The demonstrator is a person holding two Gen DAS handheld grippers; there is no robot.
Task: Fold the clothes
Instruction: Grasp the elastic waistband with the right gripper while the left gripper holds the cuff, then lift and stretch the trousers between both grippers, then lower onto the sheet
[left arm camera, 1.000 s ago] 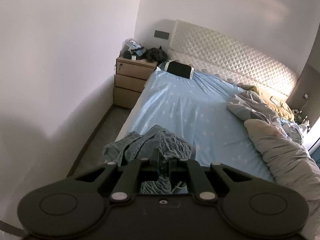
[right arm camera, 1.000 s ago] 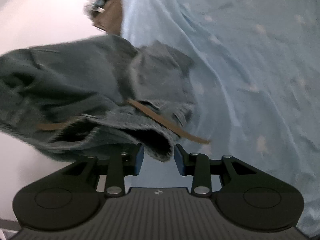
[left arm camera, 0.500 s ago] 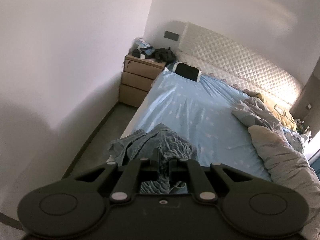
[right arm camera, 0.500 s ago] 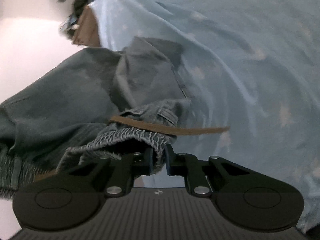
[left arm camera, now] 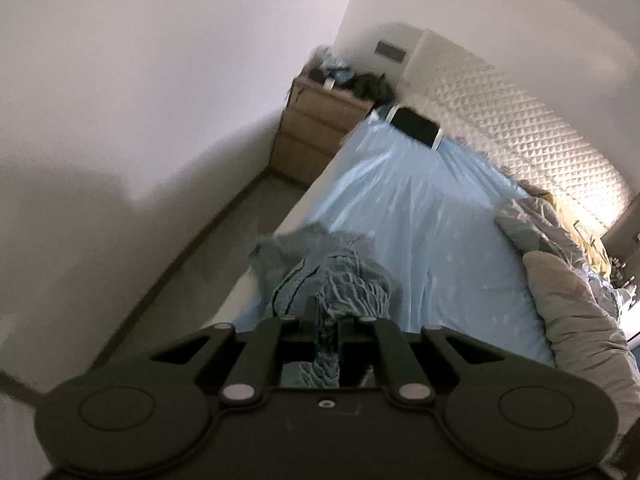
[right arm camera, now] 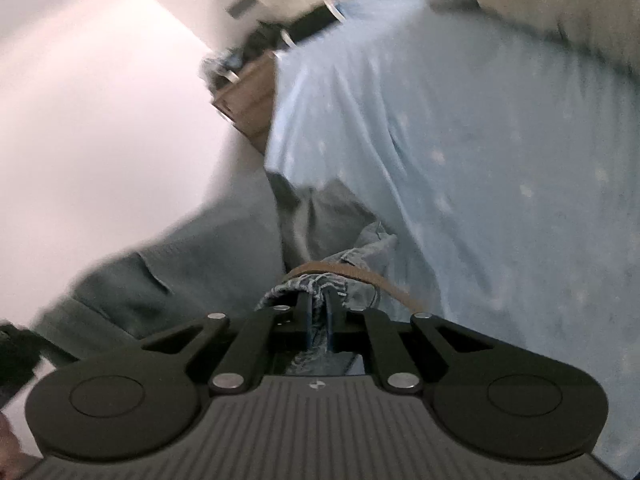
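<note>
Right wrist: frayed denim jeans [right arm camera: 320, 284], brown belt [right arm camera: 384, 284].

A bed [left arm camera: 432, 216] runs along a wall, with a headboard [left arm camera: 520, 120] at its far end. A nightstand [left arm camera: 320, 124] stands beside the bed's far left corner. A pillow [left arm camera: 414, 126] lies at that corner. Bunched bedding [left arm camera: 572, 292] lies along the right edge. A garment [left arm camera: 332, 276] lies at the near left edge.

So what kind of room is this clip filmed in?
A bedroom, almost certainly: a bed with a light blue sheet, a quilted white headboard behind it, and a wooden nightstand beside it.
</note>
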